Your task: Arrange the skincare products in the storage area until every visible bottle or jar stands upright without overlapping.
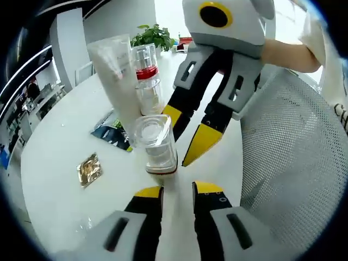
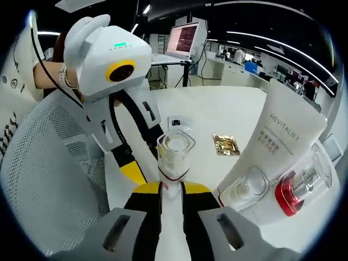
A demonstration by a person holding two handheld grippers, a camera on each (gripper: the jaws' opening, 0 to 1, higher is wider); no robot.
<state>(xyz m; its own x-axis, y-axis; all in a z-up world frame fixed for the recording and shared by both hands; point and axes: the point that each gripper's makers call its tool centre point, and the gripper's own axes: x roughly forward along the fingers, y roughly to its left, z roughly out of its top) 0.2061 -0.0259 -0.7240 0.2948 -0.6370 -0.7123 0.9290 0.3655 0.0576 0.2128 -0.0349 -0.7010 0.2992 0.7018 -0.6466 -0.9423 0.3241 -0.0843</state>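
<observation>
While upright, clear bottle [image 2: 174, 157] sits between right gripper [image 2: 172, 190] jaws.

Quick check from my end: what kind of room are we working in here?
Most likely an open-plan office or lab. The products sit on a white table beside a mesh chair; behind it a lit monitor stands on a desk under ceiling strip lights, and a potted plant sits at the table's far edge.

Gold foil packet [image 1: 89, 168]: flat on the white table [image 1: 60, 147], left of the left gripper's jaws.
Dark sachet [image 1: 111, 129]: flat, ahead-left.
Potted plant [image 1: 154, 36]: far ahead.
Mesh chair [image 1: 293, 157]: right.
Laptop [image 2: 186, 38]: far ahead of the right gripper.
</observation>
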